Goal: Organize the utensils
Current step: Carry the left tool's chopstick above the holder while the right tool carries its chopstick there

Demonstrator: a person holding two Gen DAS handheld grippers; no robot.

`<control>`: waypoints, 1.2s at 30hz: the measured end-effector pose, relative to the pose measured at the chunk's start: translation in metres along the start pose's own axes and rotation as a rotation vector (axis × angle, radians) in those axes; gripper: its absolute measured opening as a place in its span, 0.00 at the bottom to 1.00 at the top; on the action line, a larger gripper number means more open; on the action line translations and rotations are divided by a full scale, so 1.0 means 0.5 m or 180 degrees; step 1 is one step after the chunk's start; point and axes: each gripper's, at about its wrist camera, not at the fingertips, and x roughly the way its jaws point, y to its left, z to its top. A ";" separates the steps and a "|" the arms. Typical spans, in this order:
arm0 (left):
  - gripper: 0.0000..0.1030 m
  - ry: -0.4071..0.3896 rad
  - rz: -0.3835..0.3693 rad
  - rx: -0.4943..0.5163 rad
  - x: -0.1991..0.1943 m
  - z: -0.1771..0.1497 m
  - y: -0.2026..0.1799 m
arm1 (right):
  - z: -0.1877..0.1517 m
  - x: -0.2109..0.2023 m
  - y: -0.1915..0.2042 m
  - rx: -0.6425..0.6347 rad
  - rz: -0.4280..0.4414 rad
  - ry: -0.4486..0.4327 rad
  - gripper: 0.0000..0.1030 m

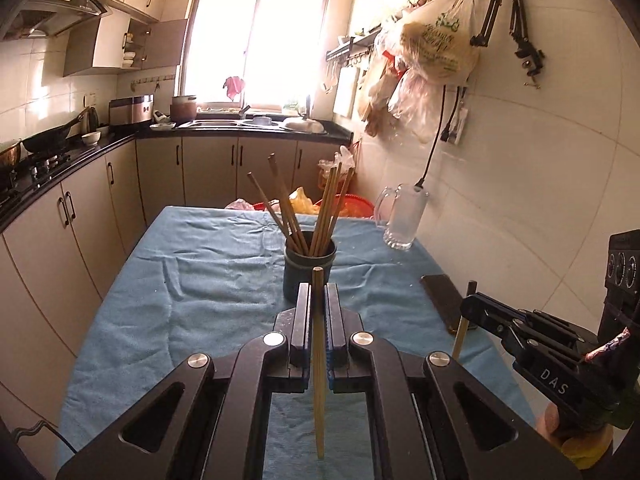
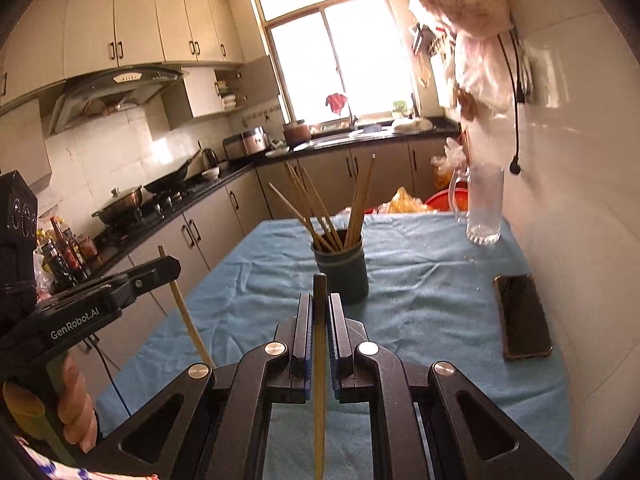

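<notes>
A dark green cup (image 1: 309, 270) holding several wooden chopsticks (image 1: 288, 208) stands mid-table on the blue cloth; it also shows in the right wrist view (image 2: 341, 270). My left gripper (image 1: 318, 300) is shut on a single chopstick (image 1: 319, 380), held upright just in front of the cup. My right gripper (image 2: 320, 308) is shut on another chopstick (image 2: 319, 392), also just short of the cup. Each gripper shows in the other's view, the right gripper (image 1: 470, 304) at the right and the left gripper (image 2: 168, 266) at the left, each with its chopstick.
A black phone (image 2: 522, 316) lies on the cloth (image 2: 420, 280) at the right. A glass mug (image 2: 484, 208) stands at the far right corner by the tiled wall. Kitchen counters and a stove (image 2: 132, 208) run along the left. A red basin (image 1: 352, 204) sits beyond the table.
</notes>
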 end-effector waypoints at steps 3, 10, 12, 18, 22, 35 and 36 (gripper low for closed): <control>0.05 -0.0021 -0.0036 -0.0023 -0.008 0.004 -0.003 | 0.006 -0.013 0.007 -0.0026 -0.0040 -0.0084 0.07; 0.05 -0.0081 -0.0062 -0.0019 -0.022 0.015 -0.007 | 0.020 -0.013 -0.002 0.0043 -0.0047 -0.0153 0.07; 0.05 -0.0102 -0.0055 0.0001 -0.023 0.020 -0.009 | 0.026 -0.012 -0.006 0.0065 -0.0055 -0.0177 0.07; 0.05 -0.0195 -0.0058 0.0039 -0.024 0.062 -0.005 | 0.077 -0.009 -0.016 0.0071 -0.0101 -0.0337 0.07; 0.05 -0.0307 -0.0053 0.0029 -0.017 0.116 0.005 | 0.128 0.003 -0.024 0.0081 -0.0163 -0.0493 0.07; 0.05 -0.0553 0.0042 -0.0116 0.110 0.335 0.026 | 0.320 0.148 -0.049 0.0195 -0.0204 -0.0845 0.07; 0.05 -0.0563 0.0058 -0.0127 0.129 0.351 0.024 | 0.327 0.156 -0.048 0.0196 -0.0207 -0.0858 0.07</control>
